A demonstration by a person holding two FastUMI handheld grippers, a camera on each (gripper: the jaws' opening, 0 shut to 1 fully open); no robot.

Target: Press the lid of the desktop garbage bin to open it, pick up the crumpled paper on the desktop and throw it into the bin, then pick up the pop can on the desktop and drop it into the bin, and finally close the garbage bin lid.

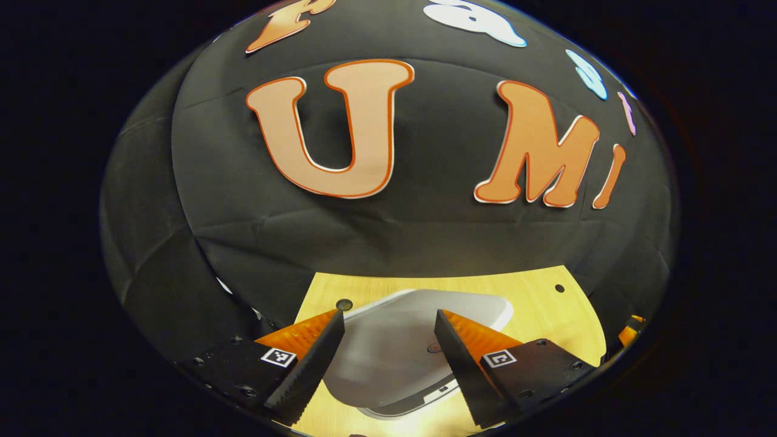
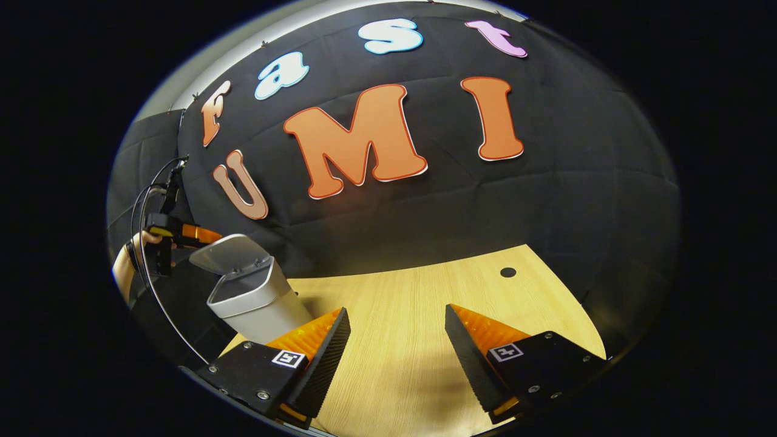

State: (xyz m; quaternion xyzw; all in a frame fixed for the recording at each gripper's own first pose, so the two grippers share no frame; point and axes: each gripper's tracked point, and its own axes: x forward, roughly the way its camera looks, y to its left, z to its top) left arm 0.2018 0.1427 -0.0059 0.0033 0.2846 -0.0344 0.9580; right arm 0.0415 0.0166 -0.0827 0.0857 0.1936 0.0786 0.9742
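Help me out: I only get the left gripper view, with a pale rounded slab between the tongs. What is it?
Observer: It is the lid of a grey bin. The right gripper view shows it tilted up, with the bin open.
Operator: So where are my tongs compared with that lid?
Observer: A hand holds the left tongs right by the raised lid's upper edge. I cannot tell whether they touch it.
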